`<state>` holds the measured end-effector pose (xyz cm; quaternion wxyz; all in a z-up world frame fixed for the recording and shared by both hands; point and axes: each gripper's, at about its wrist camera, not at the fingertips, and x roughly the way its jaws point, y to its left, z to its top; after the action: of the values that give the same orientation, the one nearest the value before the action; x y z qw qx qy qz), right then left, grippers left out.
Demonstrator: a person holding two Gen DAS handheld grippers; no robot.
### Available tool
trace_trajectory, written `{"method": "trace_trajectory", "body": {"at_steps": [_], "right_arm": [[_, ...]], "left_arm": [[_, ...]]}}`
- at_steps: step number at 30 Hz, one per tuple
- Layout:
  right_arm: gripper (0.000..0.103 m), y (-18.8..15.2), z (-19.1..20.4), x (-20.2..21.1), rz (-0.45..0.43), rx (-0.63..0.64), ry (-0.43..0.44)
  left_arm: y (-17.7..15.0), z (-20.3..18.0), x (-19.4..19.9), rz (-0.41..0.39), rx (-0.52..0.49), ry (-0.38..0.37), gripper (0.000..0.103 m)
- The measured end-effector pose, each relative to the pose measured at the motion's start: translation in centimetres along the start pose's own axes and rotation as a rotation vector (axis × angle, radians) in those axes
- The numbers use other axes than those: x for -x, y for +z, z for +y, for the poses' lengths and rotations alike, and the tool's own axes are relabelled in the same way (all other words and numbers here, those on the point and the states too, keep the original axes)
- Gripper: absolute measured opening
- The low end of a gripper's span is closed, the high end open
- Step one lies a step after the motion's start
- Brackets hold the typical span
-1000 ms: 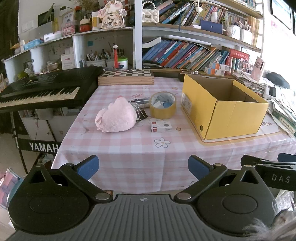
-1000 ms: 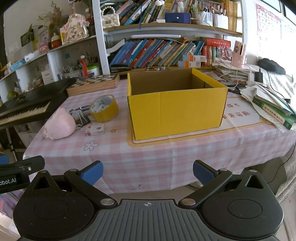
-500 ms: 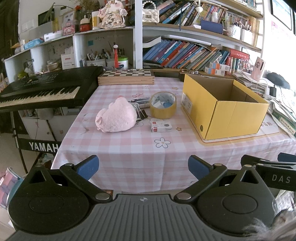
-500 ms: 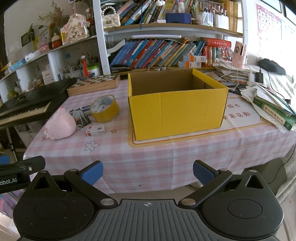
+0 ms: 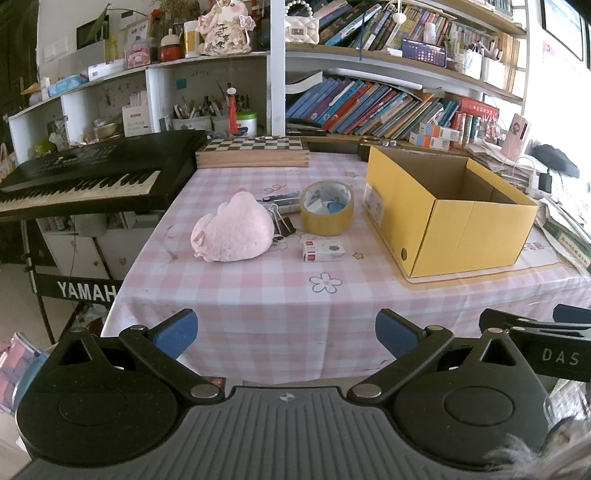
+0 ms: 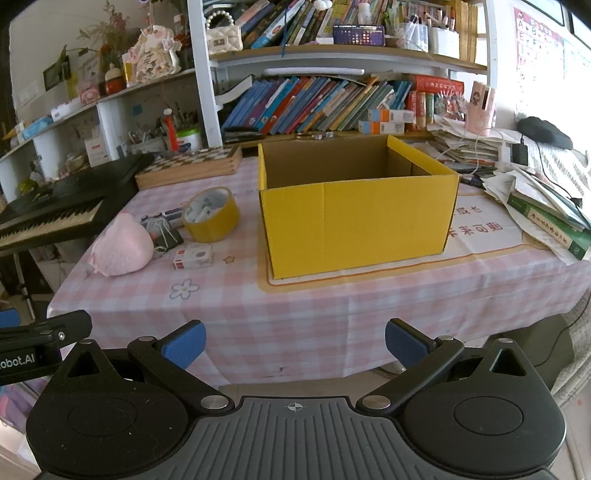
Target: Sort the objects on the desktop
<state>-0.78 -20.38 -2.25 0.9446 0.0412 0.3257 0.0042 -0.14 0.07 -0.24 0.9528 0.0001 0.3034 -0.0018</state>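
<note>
Both grippers, left gripper (image 5: 286, 334) and right gripper (image 6: 294, 343), hover fingers spread, empty, short of the desk (image 5: 332, 295); pink plush toy (image 5: 232, 232), tape roll (image 5: 327, 208) lie left of yellow box (image 5: 461, 229): approach plush low, squeeze mid-body.

I see a black Yamaha keyboard (image 5: 85, 181) standing on its stand at the left, its right end just beside the table's left edge. At the far edge of the table lies a wooden chessboard box (image 5: 253, 153), flat and shut. Behind it rises a white bookshelf (image 5: 277, 66); slanted rows of books (image 5: 369, 107) fill its right half, and pen pots (image 5: 207, 118) crowd a cubby on its left. A cream quilted handbag (image 5: 301, 29) sits on an upper shelf. On the right I make out a heap of papers and books (image 6: 535, 199) spilling over the table's corner, with a pink cup-like holder (image 6: 480, 110) farther back.
</note>
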Motion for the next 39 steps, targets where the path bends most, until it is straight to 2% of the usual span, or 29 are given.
{"method": "trace_trajectory", "body": {"at_steps": [28, 39], "right_arm": [[0.103, 0.0, 1.5, -0.2, -0.007, 0.017, 0.032], [0.103, 0.2, 3.3, -0.5, -0.019, 0.048, 0.053]], "left_arm": [[-0.3, 0.3, -0.4, -0.003, 0.003, -0.016, 0.103], [0.2, 2.5, -0.4, -0.013, 0.020, 0.004, 0.103]]}}
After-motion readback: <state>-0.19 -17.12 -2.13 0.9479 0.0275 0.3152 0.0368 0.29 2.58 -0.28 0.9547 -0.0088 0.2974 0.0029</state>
